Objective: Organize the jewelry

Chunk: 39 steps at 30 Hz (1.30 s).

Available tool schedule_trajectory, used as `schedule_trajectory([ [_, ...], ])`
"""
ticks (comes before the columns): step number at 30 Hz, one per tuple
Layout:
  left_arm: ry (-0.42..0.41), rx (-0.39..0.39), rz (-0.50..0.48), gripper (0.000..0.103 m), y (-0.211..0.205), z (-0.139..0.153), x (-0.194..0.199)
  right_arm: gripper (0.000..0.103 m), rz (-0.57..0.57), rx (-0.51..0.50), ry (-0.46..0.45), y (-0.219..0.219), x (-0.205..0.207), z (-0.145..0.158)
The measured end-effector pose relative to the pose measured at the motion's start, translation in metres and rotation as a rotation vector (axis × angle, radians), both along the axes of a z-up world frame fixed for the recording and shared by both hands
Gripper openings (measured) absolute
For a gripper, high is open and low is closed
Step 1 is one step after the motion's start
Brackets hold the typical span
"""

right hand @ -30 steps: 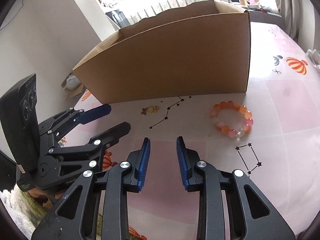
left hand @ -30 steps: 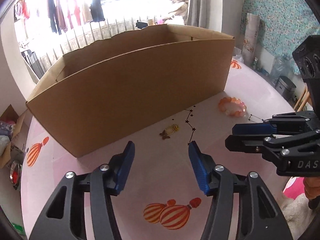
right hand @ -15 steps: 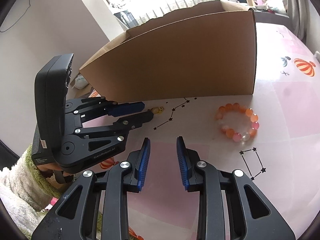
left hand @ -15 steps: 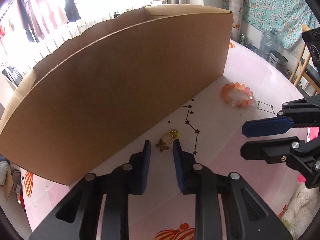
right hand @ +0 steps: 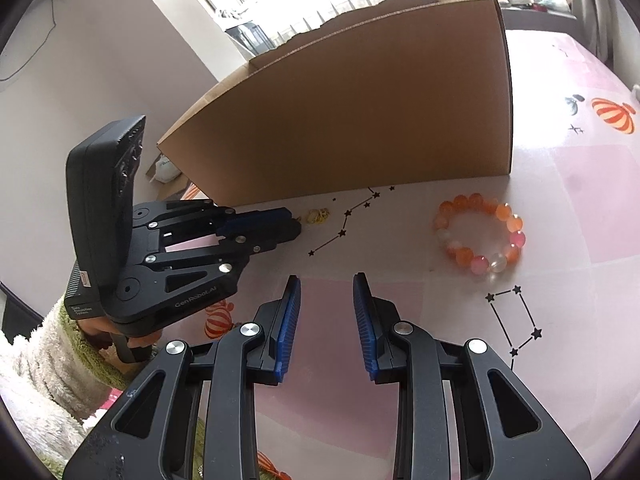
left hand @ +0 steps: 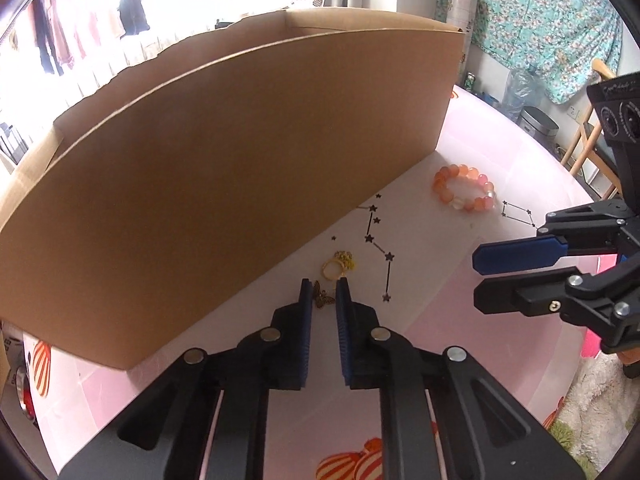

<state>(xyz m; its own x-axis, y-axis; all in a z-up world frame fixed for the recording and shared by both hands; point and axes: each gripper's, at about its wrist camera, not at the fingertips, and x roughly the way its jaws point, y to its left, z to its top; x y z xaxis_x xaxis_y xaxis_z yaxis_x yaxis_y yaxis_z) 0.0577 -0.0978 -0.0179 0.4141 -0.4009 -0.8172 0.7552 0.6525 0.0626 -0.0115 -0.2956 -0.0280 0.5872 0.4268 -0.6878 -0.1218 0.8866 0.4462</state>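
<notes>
- Left tool (left hand: 323,294), black with blue pads, points down at the table beside the box; its jaws are closing, and the small bronze butterfly charm (left hand: 321,299) lies between the pad tips, which do not yet appear to press on it.
- Just beyond the charm, touching or nearly touching it, sits a small yellow-gold ring with a flower ornament (left hand: 336,266), close to the foot of the tall brown cardboard box (left hand: 240,160).
- Further right, on the pink table cover printed with striped balloons and star lines (left hand: 460,288), lies the orange and pink beaded bracelet (left hand: 464,192), apart from the box and untouched.
- Right tool (right hand: 327,320) hovers over bare table with its pads parted and nothing between them, the bracelet ahead and to its right.
- By judgement the task is at an early stage: all three visible pieces are still on the table, none visibly in the box, whose inside is hidden; the charm pickup is only beginning, with ring and bracelet left.
</notes>
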Motion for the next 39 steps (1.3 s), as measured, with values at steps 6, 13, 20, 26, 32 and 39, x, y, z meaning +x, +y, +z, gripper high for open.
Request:
schedule_trajectory([
  [6, 0.008, 0.003, 0.069, 0.011, 0.016, 0.005, -0.015, 0.028, 0.009, -0.021, -0.004, 0.006, 0.001, 0.003],
  [13, 0.001, -0.028, 0.159, 0.011, 0.038, 0.003, -0.025, 0.028, 0.005, -0.068, -0.008, 0.018, -0.002, 0.004],
  [20, 0.003, -0.064, 0.187, 0.012, 0.048, 0.002, -0.024, 0.028, -0.005, -0.096, 0.009, 0.032, 0.016, 0.011],
  [26, -0.018, -0.087, 0.189, 0.012, 0.057, 0.001, -0.023, 0.029, -0.049, -0.146, 0.059, 0.044, 0.015, 0.006],
  [32, -0.005, -0.100, 0.173, 0.012, 0.055, 0.000, -0.014, 0.041, -0.098, -0.188, 0.044, 0.051, 0.002, 0.012],
  [39, -0.029, -0.095, 0.189, 0.012, 0.053, 0.000, -0.021, 0.052, -0.134, -0.211, 0.042, 0.048, -0.020, 0.016],
])
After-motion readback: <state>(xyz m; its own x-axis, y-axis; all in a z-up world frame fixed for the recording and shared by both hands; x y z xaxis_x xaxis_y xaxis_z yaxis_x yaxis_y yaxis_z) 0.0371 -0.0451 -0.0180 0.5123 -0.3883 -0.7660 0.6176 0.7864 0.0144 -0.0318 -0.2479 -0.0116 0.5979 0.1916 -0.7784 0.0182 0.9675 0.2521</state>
